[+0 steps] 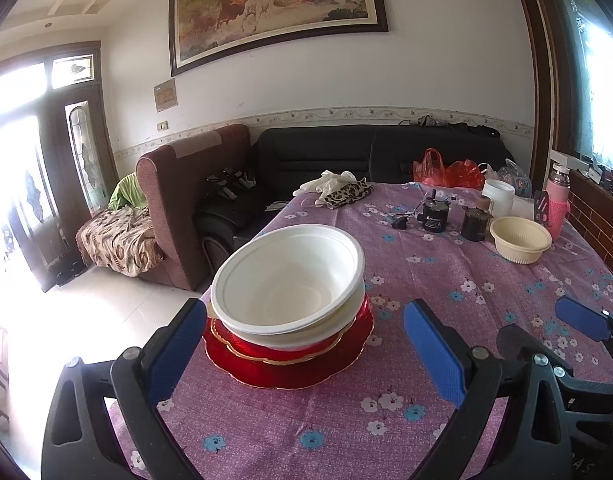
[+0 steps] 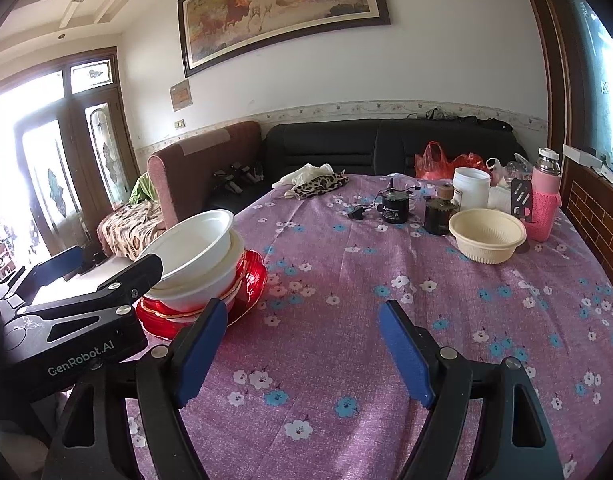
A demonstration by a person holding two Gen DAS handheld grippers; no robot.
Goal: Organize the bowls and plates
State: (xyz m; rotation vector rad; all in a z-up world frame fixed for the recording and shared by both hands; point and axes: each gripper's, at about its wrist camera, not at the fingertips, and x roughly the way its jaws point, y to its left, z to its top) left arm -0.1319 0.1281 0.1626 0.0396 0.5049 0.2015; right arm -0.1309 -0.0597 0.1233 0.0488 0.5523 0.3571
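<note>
Two nested white bowls sit tilted on stacked red plates near the left edge of the table, with a cream bowl well apart at the far right. The left gripper has its fingers spread on either side of the stack, not touching it. The right gripper holds its fingers spread over bare cloth, gripping nothing.

The left wrist camera sat low over the near edge of the table, looking forward and slightly down along its own blue-padded fingers, close to the stack of white bowls. The right wrist camera looked the same way from just to the right, so the stack fell at its left. Both views shared the floral tablecloth, the cream bowl, the black sofa and the horse painting.
</note>
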